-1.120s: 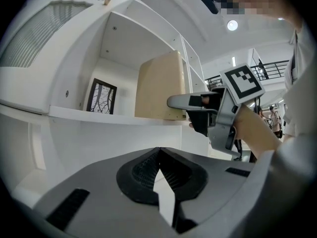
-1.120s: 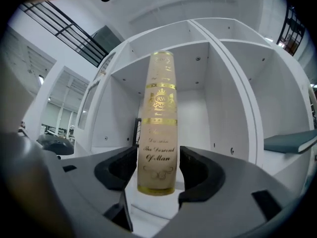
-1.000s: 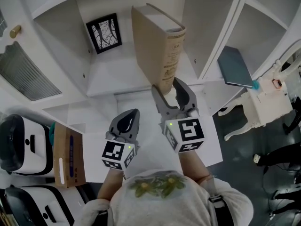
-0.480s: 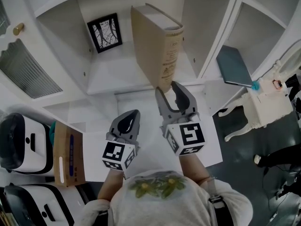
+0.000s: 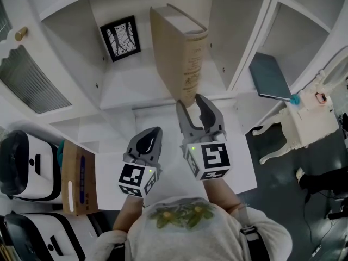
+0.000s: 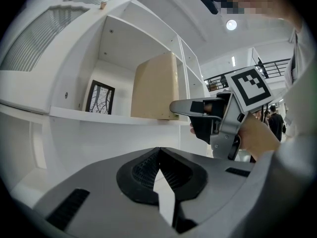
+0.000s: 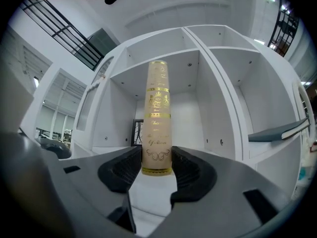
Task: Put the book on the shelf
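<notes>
— Where was the book at that point?

— Standing upright in an open compartment of the white shelf, near the front edge with its gilt spine facing out. A framed picture leaned at the back left of the same compartment, well apart from it.

— And the grippers?

— The right gripper had just been closing. Its jaws were partly apart on either side of the foot of the spine, and the pads looked to lie against it. The left gripper hung below the shelf edge, jaws together with nothing between them.

— How did you expect the book to handle?

— It was thick and looked like a hardback, so I judged it stiff and fairly heavy. It was also tall enough to tip if nudged high up, and the smooth cover seemed a little slippery. The low hold across the spine seemed sound for sliding it deeper. For lifting, reaching further in over the boards would have gripped better.
</notes>
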A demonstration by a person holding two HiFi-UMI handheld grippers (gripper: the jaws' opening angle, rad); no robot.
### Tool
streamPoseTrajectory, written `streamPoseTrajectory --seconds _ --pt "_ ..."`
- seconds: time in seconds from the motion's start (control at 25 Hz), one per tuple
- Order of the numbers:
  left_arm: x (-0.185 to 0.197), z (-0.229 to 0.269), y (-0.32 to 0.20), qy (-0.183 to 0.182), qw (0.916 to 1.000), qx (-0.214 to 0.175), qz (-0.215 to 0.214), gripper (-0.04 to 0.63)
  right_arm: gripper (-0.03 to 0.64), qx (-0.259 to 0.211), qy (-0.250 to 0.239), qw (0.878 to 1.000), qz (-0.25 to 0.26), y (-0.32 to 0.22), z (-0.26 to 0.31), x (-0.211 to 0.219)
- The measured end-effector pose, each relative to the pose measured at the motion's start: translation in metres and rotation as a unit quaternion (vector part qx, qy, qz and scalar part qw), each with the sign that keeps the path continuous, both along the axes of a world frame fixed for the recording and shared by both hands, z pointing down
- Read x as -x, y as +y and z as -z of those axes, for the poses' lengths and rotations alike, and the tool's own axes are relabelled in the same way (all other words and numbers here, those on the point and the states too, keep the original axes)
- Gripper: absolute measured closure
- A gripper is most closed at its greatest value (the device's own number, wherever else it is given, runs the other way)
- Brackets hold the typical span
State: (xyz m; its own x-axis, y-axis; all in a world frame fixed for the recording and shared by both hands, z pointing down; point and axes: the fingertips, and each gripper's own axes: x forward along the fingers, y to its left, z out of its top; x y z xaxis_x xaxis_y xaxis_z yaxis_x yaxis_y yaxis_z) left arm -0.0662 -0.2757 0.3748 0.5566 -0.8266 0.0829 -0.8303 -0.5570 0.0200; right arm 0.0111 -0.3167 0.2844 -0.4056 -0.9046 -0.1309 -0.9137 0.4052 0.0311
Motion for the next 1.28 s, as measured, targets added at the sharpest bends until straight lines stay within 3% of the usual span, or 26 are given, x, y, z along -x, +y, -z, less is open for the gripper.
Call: streamPoseTrajectory --seconds 1.28 --pt "0.000 0.001 0.005 -0.002 1.0000 -0.005 0.002 0.568 0.409 0.012 0.018 1.000 -0.010 -0.038 -0.002 0.028"
